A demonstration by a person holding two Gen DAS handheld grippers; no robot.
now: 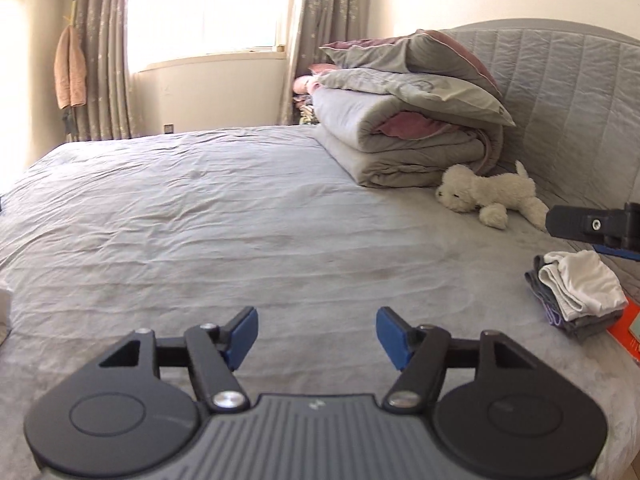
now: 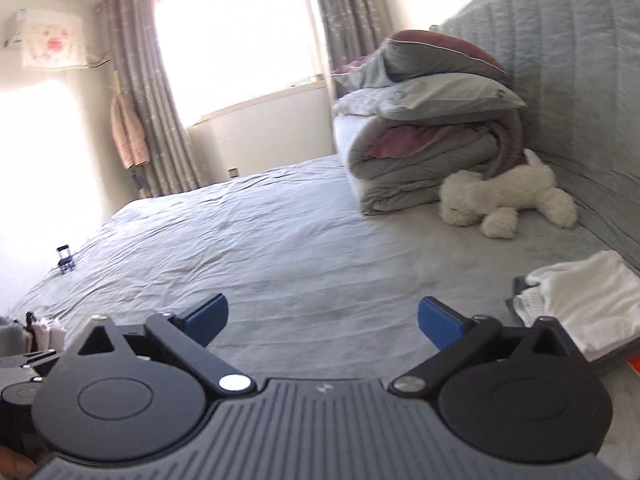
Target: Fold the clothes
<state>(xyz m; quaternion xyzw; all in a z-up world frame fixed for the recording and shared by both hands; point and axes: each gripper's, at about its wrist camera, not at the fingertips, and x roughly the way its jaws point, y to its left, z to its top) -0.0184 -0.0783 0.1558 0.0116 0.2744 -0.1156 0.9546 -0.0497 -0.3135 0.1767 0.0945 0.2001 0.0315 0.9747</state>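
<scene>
A small stack of folded clothes, a white garment on top of grey ones, lies on the grey bed sheet at the right edge. In the right wrist view the same stack sits just right of the right finger. My left gripper hovers open over bare sheet, nothing between its blue pads. My right gripper is open too, wider, and empty. A black finger of the right gripper shows in the left wrist view, above the stack. Some pale fabric peeks in at the lower left, mostly hidden.
A rolled duvet with pillows stands against the quilted headboard, with a white plush dog in front. An orange flat item lies under the stack. A small black object sits at the bed's far left. Curtains and a window are behind.
</scene>
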